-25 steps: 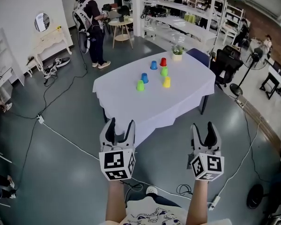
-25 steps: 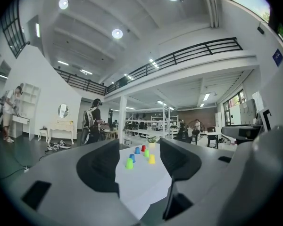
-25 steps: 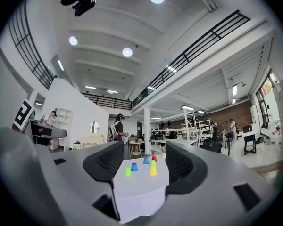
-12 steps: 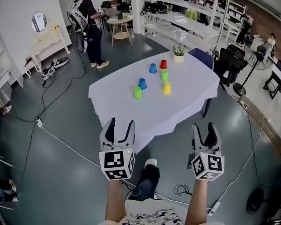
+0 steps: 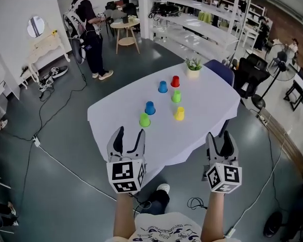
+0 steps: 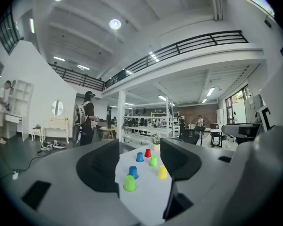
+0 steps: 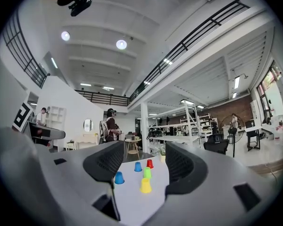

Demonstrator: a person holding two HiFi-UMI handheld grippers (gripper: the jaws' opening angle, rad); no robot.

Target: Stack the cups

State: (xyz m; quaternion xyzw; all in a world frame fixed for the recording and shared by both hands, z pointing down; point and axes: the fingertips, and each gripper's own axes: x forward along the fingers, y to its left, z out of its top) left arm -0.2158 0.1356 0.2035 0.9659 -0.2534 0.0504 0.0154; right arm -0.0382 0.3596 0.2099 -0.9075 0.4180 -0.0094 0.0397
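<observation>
Several upside-down cups stand apart on the white table (image 5: 207,100): a green cup (image 5: 144,119), a blue cup (image 5: 150,108), a yellow cup (image 5: 179,114), a second green cup (image 5: 176,96), a second blue cup (image 5: 163,86) and a red cup (image 5: 175,81). My left gripper (image 5: 130,135) is at the table's near edge, short of the nearest green cup (image 6: 129,183), open and empty. My right gripper (image 5: 220,139) hangs beside the near right edge, also open and empty. The yellow cup (image 7: 145,185) shows between its jaws, far ahead.
A small potted plant (image 5: 193,67) stands at the table's far end, with a blue chair (image 5: 219,69) behind it. A person (image 5: 88,32) stands at the back left near a round side table (image 5: 126,26). Cables (image 5: 45,150) run across the floor on the left.
Both grippers have travelled forward together toward the table. Its near edge, once well ahead of the jaws, now lies at the left gripper's tips. The jaws stayed open.
</observation>
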